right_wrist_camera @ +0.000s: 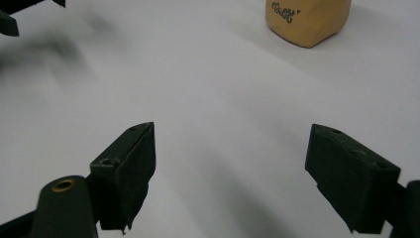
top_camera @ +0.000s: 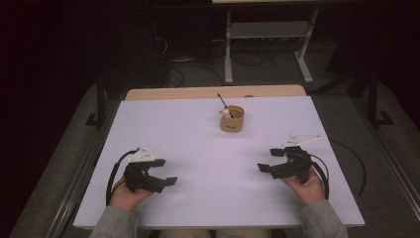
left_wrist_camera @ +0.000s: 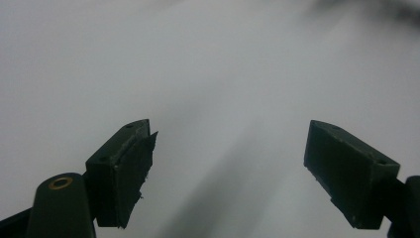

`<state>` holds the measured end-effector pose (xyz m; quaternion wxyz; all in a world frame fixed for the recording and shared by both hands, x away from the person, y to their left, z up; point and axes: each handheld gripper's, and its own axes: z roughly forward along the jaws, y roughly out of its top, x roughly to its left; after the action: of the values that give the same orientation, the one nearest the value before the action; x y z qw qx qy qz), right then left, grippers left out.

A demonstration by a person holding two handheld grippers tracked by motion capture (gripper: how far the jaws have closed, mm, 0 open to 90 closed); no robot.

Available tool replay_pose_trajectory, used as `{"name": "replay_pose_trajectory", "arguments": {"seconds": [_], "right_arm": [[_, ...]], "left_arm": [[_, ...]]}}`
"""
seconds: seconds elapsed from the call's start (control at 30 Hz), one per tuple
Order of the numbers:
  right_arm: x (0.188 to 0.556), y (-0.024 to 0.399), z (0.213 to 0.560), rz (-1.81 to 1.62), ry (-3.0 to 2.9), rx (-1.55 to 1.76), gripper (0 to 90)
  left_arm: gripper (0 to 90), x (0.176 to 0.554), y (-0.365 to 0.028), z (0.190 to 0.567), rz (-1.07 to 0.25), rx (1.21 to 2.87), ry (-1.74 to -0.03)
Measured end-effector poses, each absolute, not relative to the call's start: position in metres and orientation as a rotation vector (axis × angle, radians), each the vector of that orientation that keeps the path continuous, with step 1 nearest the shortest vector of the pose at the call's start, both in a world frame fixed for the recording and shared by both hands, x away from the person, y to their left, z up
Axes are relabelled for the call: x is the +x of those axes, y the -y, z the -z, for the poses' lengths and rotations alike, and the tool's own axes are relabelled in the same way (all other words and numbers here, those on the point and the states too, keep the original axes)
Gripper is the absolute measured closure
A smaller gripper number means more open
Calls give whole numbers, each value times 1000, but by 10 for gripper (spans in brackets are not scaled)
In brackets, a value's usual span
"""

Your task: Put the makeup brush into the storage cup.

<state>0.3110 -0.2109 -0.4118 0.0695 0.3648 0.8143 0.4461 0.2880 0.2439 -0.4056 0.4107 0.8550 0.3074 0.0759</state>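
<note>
A small tan cup [top_camera: 232, 119] stands upright on the far middle of the white surface [top_camera: 208, 144], with a thin dark stick and a pale rounded object [top_camera: 226, 112] poking out of it. In the right gripper view the cup [right_wrist_camera: 307, 20] sits ahead and to the right, well apart from the jaws. The left hand-held gripper [top_camera: 166, 177] rests near the front left with its jaws spread wide, gripping nothing. The right hand-held gripper [top_camera: 268, 160] rests near the front right, jaws also spread wide and empty.
</note>
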Motion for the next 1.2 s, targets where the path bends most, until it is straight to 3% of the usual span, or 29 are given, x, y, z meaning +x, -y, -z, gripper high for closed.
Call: {"name": "replay_pose_trajectory", "arguments": {"seconds": [1.2], "right_arm": [[285,224,411,-1397,-2429,1046,191]], "left_arm": [[179,282,-240,408,-195,2162,-746]]}}
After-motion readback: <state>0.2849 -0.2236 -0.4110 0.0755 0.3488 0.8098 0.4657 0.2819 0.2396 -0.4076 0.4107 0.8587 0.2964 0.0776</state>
